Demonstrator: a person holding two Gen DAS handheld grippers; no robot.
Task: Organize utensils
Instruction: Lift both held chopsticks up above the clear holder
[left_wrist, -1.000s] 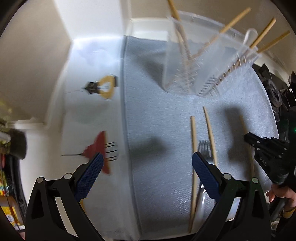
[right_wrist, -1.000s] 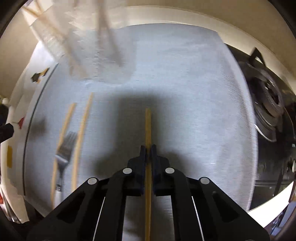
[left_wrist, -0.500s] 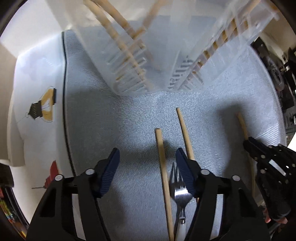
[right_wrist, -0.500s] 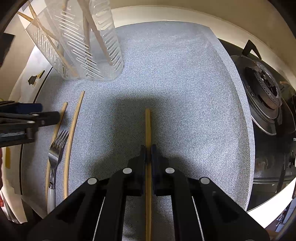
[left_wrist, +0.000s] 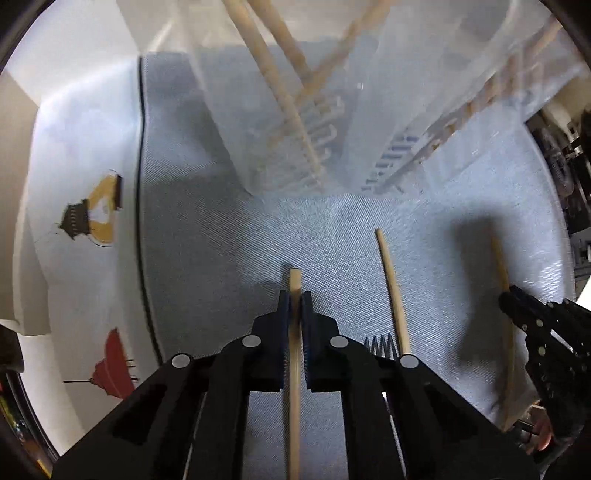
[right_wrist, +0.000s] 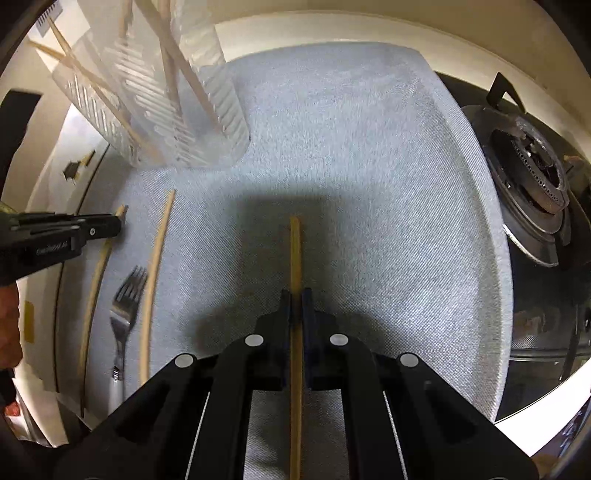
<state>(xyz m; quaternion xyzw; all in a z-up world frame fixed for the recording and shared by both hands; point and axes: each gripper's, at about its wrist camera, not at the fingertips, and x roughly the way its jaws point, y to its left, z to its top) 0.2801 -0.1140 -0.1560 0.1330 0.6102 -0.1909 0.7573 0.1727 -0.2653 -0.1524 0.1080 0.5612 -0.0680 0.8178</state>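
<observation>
My left gripper (left_wrist: 294, 301) is shut on a wooden chopstick (left_wrist: 294, 369) lying on the grey mat (left_wrist: 207, 240). My right gripper (right_wrist: 295, 299) is shut on another chopstick (right_wrist: 294, 258) over the same mat (right_wrist: 351, 147). A third chopstick (left_wrist: 391, 291) lies loose between them, also in the right wrist view (right_wrist: 155, 273). A metal fork (right_wrist: 125, 306) lies beside it; only its tines (left_wrist: 380, 345) show in the left view. A clear slotted utensil holder (right_wrist: 155, 96) with several chopsticks stands at the back (left_wrist: 314, 110). The right gripper appears at the left view's right edge (left_wrist: 513, 299); the left gripper at the right view's left edge (right_wrist: 110, 225).
A gas stove burner (right_wrist: 528, 177) sits right of the mat. A white printed cloth (left_wrist: 85, 221) with lamp drawings lies left of the mat. A cream wall edge runs behind the mat.
My left gripper moved forward toward the holder and closed on the left chopstick. My right gripper stayed shut on its chopstick, barely moving.
</observation>
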